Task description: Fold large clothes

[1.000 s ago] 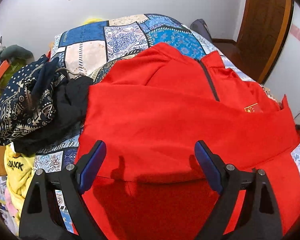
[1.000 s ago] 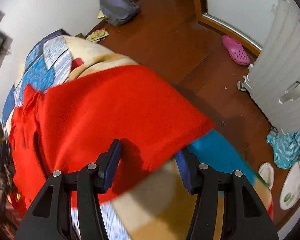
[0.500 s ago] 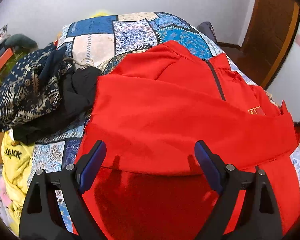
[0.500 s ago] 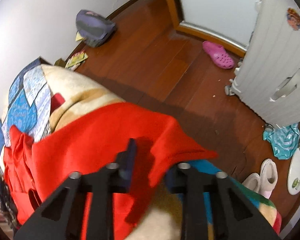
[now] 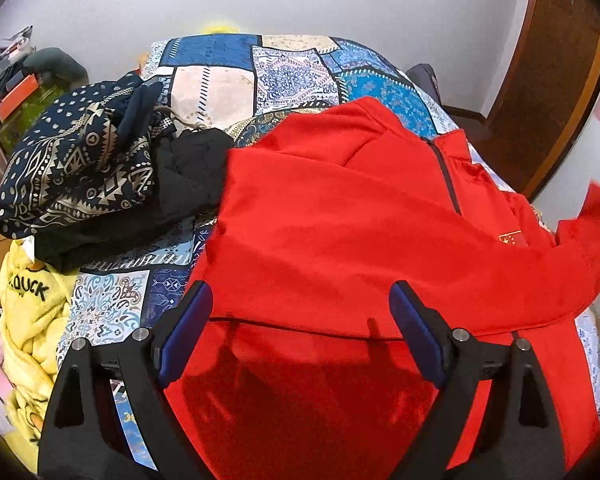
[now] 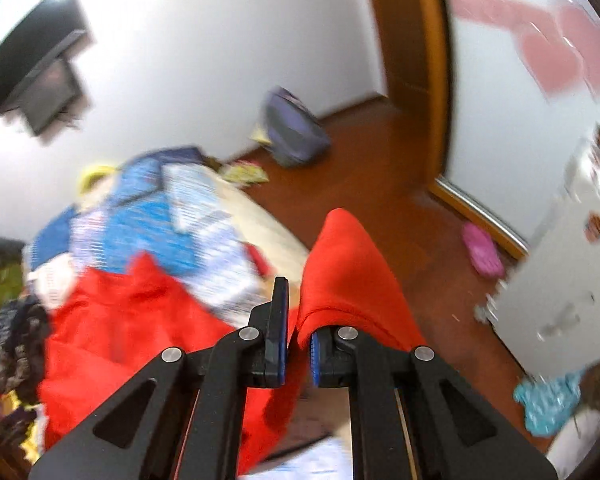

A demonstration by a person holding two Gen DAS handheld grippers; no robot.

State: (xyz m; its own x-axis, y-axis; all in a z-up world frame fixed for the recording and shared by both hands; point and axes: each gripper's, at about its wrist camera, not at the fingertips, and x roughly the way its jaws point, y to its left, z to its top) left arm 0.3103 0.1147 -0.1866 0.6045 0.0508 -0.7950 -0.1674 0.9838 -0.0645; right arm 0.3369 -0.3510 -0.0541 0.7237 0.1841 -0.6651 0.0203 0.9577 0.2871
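A large red zip jacket (image 5: 340, 232) lies on the patchwork bed cover (image 5: 220, 92), one sleeve folded across its body. My left gripper (image 5: 300, 320) is open and empty, hovering just above the folded sleeve's near edge. My right gripper (image 6: 296, 344) is shut on the other red sleeve (image 6: 348, 272) and holds it lifted above the bed's right side; this raised sleeve shows at the right edge of the left wrist view (image 5: 596, 216). The right wrist view is blurred by motion.
A dark patterned garment (image 5: 80, 168) and a black one (image 5: 172, 184) lie piled left of the jacket, with a yellow garment (image 5: 28, 320) at the bed's left edge. Right of the bed are wooden floor, a grey bag (image 6: 292, 128), a pink shoe (image 6: 482, 250) and a white cabinet (image 6: 560, 280).
My right gripper closed on the jacket's right sleeve and lifted it up off the bed. My left gripper stayed open and drew back slightly.
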